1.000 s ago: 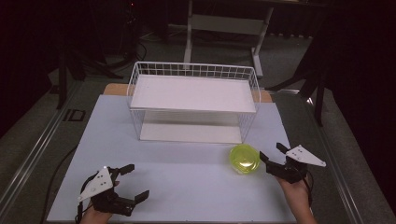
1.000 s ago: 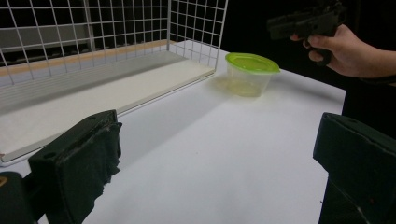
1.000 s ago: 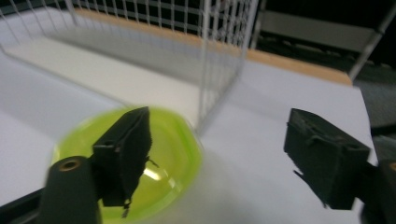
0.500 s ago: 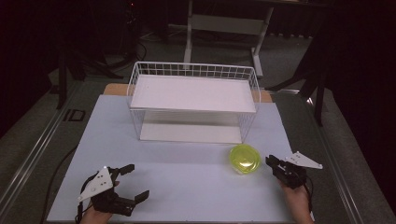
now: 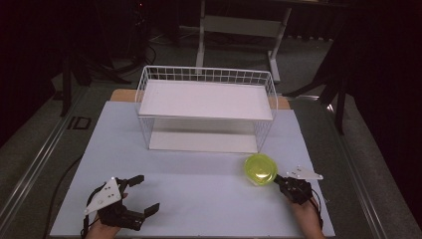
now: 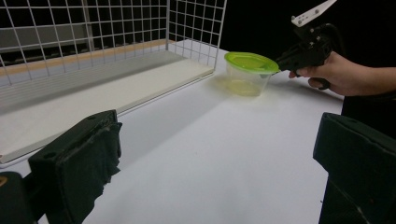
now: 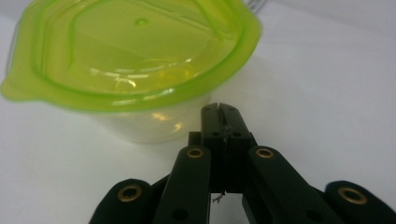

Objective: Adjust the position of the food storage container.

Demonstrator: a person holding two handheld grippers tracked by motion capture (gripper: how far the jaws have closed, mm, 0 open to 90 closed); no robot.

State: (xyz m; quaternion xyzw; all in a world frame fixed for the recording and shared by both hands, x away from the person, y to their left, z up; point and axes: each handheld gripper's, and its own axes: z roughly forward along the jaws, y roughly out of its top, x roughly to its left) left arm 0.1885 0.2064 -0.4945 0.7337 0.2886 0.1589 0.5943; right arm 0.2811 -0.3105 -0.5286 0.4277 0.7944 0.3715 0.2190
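Observation:
A clear plastic container with a lime-green lid [image 5: 260, 169] stands on the white table [image 5: 199, 199] in front of the wire rack's right end. My right gripper [image 5: 279, 180] is shut, its tip right at the container's near rim. In the right gripper view the closed jaws [image 7: 219, 112] sit just under the lid's edge [image 7: 140, 100] with nothing between them. From the left gripper view, the container [image 6: 247, 72] appears with the right gripper [image 6: 282, 60] touching its lid edge. My left gripper [image 5: 147, 192] rests open at the front left, its jaws empty and wide apart [image 6: 217, 177].
A white wire rack [image 5: 206, 107] with an upper shelf and a lower board stands at the middle back of the table. A person's hand [image 6: 334, 74] holds the right gripper. Dark floor and table legs lie beyond the table.
The right gripper's jaws have closed and it has shifted slightly left and toward the front edge, tip at the container's rim. The container and left gripper have not moved.

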